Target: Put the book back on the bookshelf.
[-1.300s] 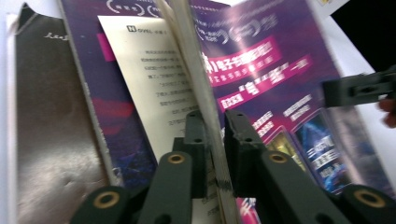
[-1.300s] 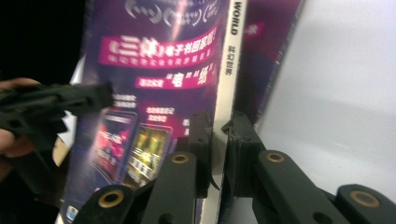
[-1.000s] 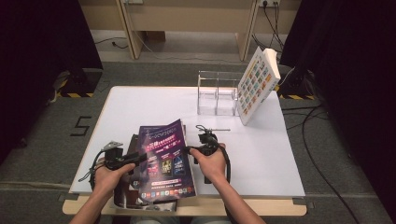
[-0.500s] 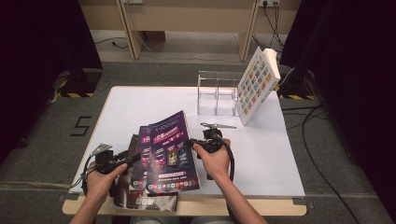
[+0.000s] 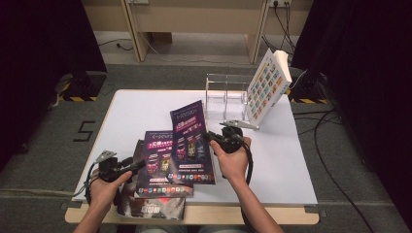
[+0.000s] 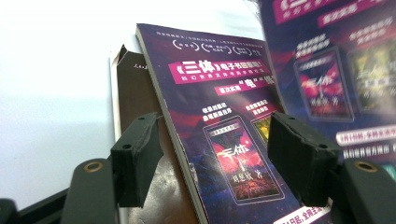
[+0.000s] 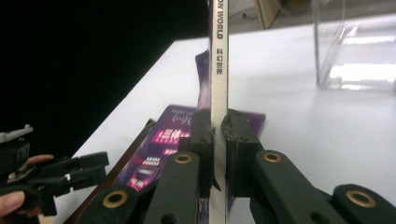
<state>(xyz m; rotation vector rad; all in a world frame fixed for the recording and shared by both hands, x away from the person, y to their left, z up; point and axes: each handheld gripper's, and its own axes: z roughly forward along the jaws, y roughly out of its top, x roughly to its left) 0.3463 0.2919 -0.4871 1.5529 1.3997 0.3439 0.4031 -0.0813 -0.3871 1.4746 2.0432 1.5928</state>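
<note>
High view: the right gripper [image 5: 210,137] pinches the spine edge of a purple magazine [image 5: 191,141], tilted up off the white table [image 5: 291,155] at centre. Left of it, a second magazine [image 5: 160,162] lies on a dark one [image 5: 150,206] at the near edge. The left gripper [image 5: 138,166], jaws spread after just opening, touches nothing. A clear rack [image 5: 226,99] stands far right.

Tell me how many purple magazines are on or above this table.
2: one magazine lifted in the right gripper, one lying flat on the stack near the left gripper. More may be hidden beneath.
</note>
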